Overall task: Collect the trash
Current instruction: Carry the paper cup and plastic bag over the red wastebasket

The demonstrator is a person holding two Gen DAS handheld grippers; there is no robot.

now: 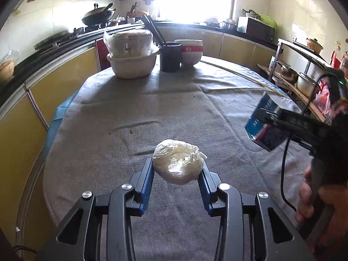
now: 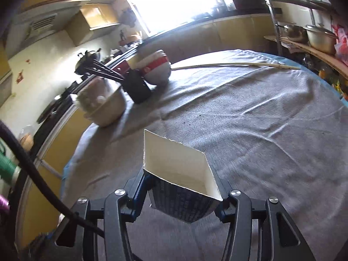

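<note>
A grey cloth point(image 1: 174, 100) covers the surface, where a cream basin point(image 1: 132, 65), a black cup point(image 1: 170, 57), a red-banded bowl point(image 1: 192, 53) and a long stick point(image 2: 237, 65) rest.

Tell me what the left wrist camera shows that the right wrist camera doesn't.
Only the left wrist view shows the crumpled white wad clamped in the left gripper, the printed blue outside of the carton, and the person's hand on the right gripper's handle.

Only the right wrist view shows the carton's open white interior between the right gripper's jaws, and the whole long stick on the far edge.

Both share the grey tablecloth, the cream bowl, the black cup and the red-banded bowl.
</note>
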